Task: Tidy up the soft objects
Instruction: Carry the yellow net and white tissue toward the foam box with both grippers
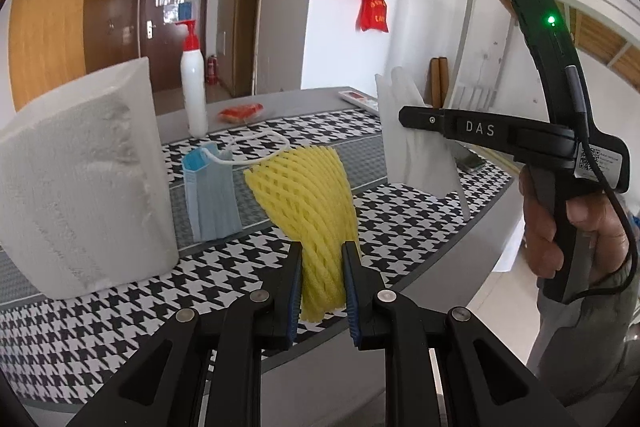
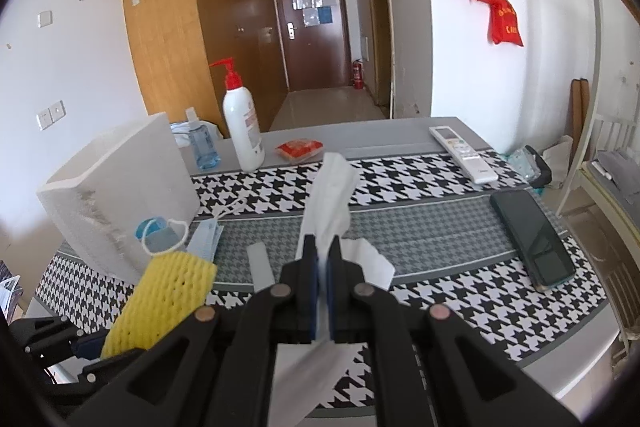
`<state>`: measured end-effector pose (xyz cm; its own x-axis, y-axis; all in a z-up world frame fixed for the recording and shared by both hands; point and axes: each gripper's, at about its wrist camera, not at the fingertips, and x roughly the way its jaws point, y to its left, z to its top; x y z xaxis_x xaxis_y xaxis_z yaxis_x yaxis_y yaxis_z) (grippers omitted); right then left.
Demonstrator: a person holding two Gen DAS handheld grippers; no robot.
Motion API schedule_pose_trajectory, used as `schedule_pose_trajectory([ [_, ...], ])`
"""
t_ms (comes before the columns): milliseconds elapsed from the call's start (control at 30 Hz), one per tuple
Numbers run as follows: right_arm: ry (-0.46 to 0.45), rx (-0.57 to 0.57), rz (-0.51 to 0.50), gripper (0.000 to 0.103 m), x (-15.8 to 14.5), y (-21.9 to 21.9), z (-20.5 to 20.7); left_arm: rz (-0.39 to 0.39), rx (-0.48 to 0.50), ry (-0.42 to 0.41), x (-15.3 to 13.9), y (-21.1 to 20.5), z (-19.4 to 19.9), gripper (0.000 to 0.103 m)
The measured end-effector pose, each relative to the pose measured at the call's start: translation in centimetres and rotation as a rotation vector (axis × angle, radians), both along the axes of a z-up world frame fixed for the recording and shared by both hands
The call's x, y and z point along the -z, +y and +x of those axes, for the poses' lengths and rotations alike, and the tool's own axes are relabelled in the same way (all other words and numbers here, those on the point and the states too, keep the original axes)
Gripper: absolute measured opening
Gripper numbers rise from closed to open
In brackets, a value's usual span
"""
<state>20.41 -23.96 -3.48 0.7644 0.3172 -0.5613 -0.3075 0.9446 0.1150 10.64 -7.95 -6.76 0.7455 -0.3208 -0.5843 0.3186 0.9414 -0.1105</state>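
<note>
My left gripper (image 1: 322, 251) is shut on a yellow foam net sleeve (image 1: 312, 187), which sticks up above the houndstooth table cloth (image 1: 120, 307). A blue face mask (image 1: 212, 199) sits just behind the sleeve, and its white ear loop drapes toward the sleeve's top. To the right, my right gripper (image 1: 403, 117) is held by a hand and pinches a white tissue (image 1: 420, 155). In the right wrist view that gripper (image 2: 323, 247) is shut on the tissue (image 2: 330, 183), which stands up above the jaws and hangs below them. The yellow sleeve (image 2: 168, 295) and mask (image 2: 204, 239) lie at lower left.
A large white foam block (image 2: 120, 195) stands at the left. Behind it are a white pump bottle (image 2: 242, 123), a blue spray bottle (image 2: 202, 143) and a red packet (image 2: 299, 149). A remote (image 2: 464, 153) and a dark phone (image 2: 532, 239) lie at the right. A small white strip (image 2: 260, 263) lies mid-cloth.
</note>
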Motion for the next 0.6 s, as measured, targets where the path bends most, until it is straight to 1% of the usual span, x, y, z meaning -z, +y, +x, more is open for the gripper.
schedule_pose_trajectory([
  [67, -0.011, -0.013, 0.004, 0.006, -0.3, 0.1, -0.5, -0.006, 0.005, 0.0, 0.0, 0.1, -0.5, 0.02],
  [200, -0.022, -0.022, 0.006, 0.006, -0.6, 0.3, -1.0, 0.013, 0.023, -0.003, -0.1, -0.5, -1.6, 0.02],
  [467, -0.044, -0.029, 0.014, 0.006, -1.3, 0.2, -2.5, 0.03, 0.029, -0.077, -1.5, -0.4, -4.6, 0.02],
  [600, -0.061, -0.035, 0.017, 0.006, -1.8, 0.3, -3.3, 0.043, 0.005, -0.117, -2.2, -0.1, -5.1, 0.02],
])
